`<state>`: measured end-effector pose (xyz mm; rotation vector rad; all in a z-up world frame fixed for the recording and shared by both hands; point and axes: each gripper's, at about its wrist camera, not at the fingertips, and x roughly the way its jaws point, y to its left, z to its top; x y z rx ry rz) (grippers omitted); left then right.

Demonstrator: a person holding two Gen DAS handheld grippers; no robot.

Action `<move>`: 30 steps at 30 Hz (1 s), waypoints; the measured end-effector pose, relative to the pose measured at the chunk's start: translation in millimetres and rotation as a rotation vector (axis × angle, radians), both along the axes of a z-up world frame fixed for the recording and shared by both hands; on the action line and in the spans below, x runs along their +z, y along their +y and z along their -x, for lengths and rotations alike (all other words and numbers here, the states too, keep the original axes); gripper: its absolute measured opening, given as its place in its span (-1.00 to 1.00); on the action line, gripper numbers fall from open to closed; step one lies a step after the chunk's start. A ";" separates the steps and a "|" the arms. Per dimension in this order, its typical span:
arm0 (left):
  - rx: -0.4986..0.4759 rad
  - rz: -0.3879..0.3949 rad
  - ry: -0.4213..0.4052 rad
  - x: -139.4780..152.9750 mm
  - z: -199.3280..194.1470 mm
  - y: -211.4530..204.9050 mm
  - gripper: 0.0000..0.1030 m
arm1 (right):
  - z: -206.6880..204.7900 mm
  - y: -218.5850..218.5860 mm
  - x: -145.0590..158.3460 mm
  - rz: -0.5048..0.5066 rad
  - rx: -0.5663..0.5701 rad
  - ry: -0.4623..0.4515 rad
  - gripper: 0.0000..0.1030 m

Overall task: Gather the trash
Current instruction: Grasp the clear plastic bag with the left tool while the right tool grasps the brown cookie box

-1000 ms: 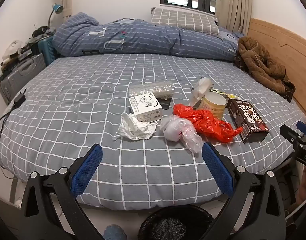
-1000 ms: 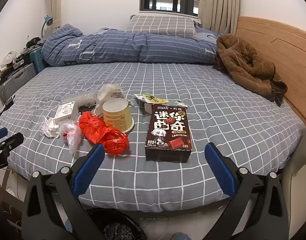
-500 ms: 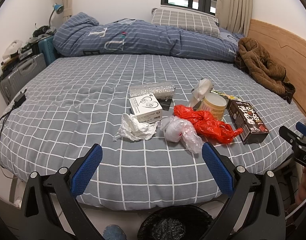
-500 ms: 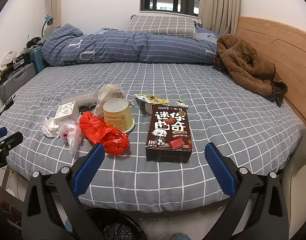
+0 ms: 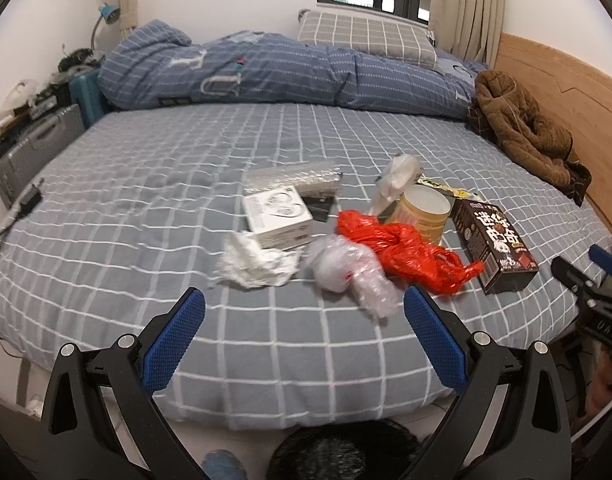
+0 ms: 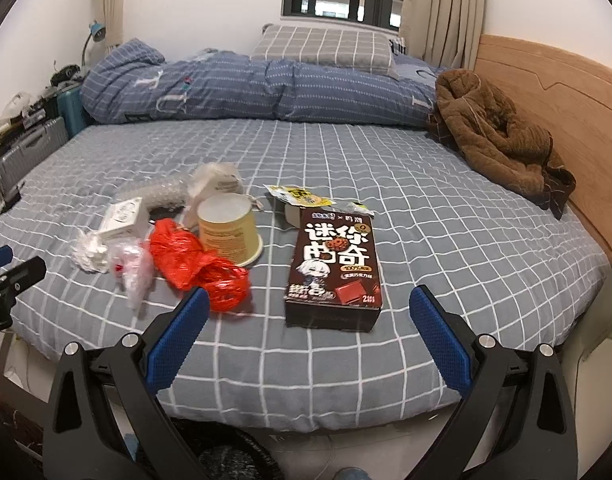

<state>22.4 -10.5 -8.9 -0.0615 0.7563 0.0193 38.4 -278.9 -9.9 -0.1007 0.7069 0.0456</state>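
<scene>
Bare sheet (image 6: 446, 240) right of the brown box (image 6: 335, 268); litter crowds its left.

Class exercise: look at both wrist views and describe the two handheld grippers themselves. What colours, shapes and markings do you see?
Both match. The left gripper and the right gripper each have two black angular arms with triangular cut-outs and silver screw heads, ending in flat blue fingers with a dimpled, textured face. Seen from the left wrist view, the right gripper's black body carries partly readable white lettering.

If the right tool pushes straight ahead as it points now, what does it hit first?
Most likely the dark chocolate box, which lies centred between the open right tool's fingers, nearest on the bed. Depth is uncertain; the red plastic bag sits just left of that line.
</scene>
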 end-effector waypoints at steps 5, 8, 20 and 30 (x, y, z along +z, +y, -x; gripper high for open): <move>-0.015 -0.014 0.058 -22.4 -32.9 -15.4 0.89 | -24.4 -7.6 -14.8 0.009 -0.017 0.034 0.86; -0.015 -0.016 0.093 -37.0 -53.0 -18.2 0.89 | -42.6 -13.6 -32.2 0.003 -0.029 0.081 0.86; -0.024 -0.020 0.150 -68.6 -103.9 -24.7 0.68 | -93.3 -12.0 -75.3 -0.018 -0.078 0.212 0.86; -0.040 -0.016 0.183 -86.0 -109.2 -29.9 0.20 | -105.0 -16.6 -90.9 -0.024 -0.117 0.257 0.81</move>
